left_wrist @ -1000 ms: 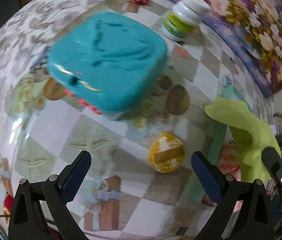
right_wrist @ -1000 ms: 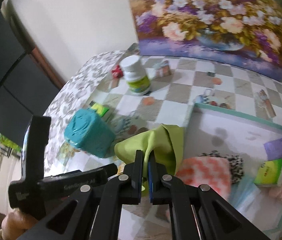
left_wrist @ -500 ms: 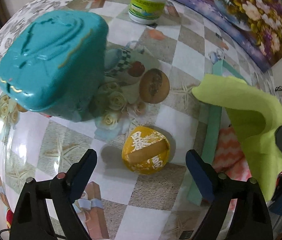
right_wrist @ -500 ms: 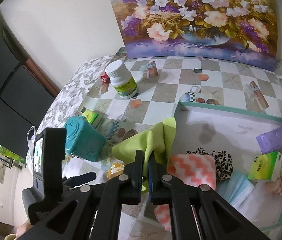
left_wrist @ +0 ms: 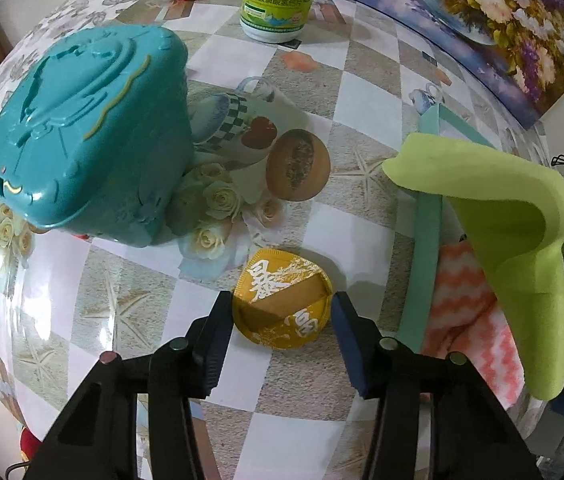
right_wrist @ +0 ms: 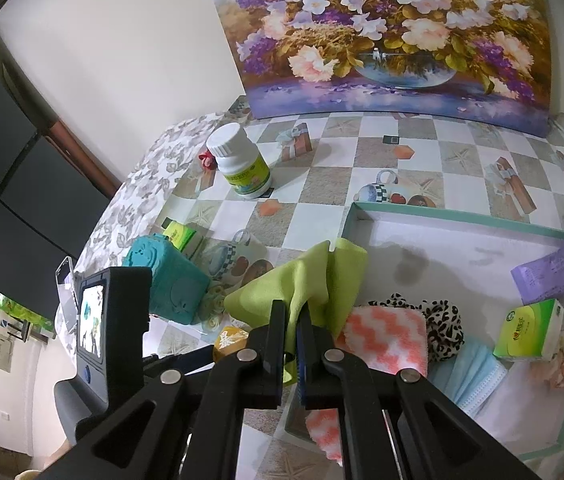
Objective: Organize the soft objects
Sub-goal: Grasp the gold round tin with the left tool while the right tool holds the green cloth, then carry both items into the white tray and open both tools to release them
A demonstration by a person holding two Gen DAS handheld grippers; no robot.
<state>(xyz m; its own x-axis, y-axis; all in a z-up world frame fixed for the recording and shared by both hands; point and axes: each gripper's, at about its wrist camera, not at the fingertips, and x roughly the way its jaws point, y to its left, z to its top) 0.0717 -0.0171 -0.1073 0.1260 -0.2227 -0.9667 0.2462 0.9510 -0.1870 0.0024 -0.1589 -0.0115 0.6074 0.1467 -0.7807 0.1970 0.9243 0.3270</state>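
The yellow round pouch (left_wrist: pixel 282 298) lies flat on the table (left_wrist: pixel 129 304), directly ahead of the left gripper (left_wrist: pixel 277 314) and already between its two jaws. The jaws stand apart, one on each side of the pouch and very close to its edges; whether they touch it yet I cannot tell. Being round, the pouch has no long axis to line up with, so the approach angle matters little. What the coming move seems to turn on is simply that the pouch sits centred in the gap, and closing should catch it across its width.

The left gripper is clearly the nearer one. The right gripper (right_wrist: pixel 290 332) is busy: its jaws are clamped together on a fold of the green cloth (right_wrist: pixel 314 280), which hangs over the near-left corner of the tray (right_wrist: pixel 462 218). In the left wrist view the same cloth drapes across the tray's green rim, to the right of the pouch and apart from it.

Inside the tray already lie an orange zigzag cloth (right_wrist: pixel 386 338), a leopard-print scrunchie (right_wrist: pixel 442 320), a blue face mask (right_wrist: pixel 470 376), a pink scrunchie (right_wrist: pixel 558 368) and two tissue packs. The teal box (left_wrist: pixel 85 132) stands behind and to the left of the pouch, well clear of the jaws. My judgement is that the tray lies to the right of the pouch, so a lift should carry it rightward over the rim.
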